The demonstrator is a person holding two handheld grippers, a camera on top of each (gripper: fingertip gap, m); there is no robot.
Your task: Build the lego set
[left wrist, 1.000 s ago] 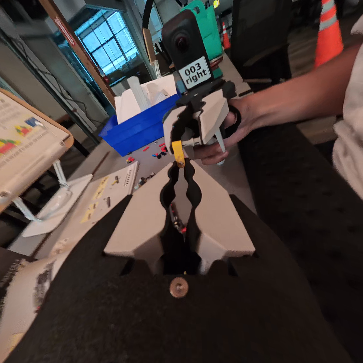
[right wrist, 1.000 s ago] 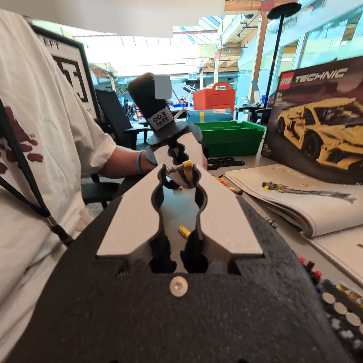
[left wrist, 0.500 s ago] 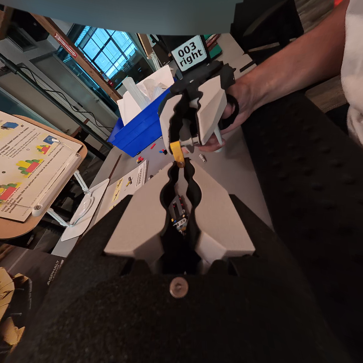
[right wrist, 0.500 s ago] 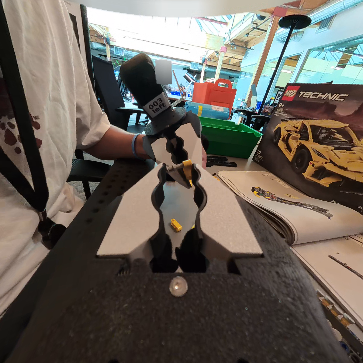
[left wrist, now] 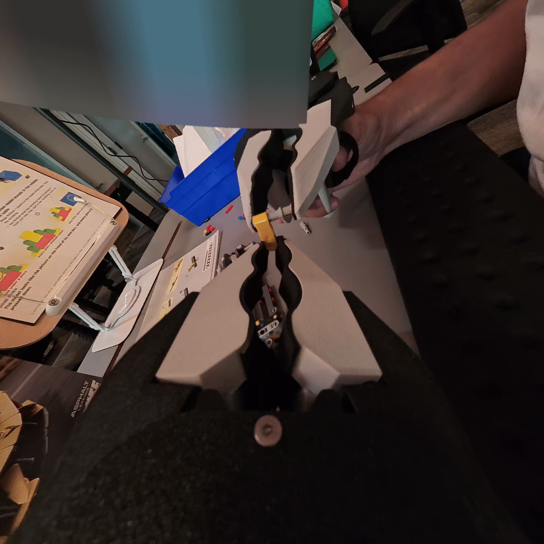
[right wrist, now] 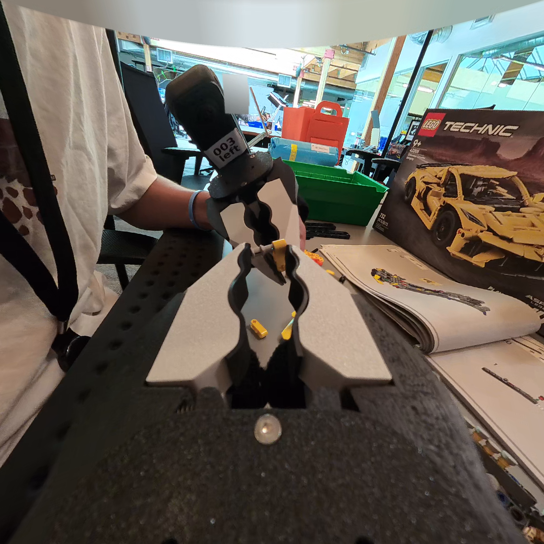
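The left gripper pinches the lower end of a yellow lego beam at its fingertips. The right gripper, tips meeting the left's, has its jaws closed on a grey axle pin that sticks out of the beam. Both hover above the grey table. Behind the beam, a blue bin holds white sheets. A green bin sits beside the lego box; its contents are hidden.
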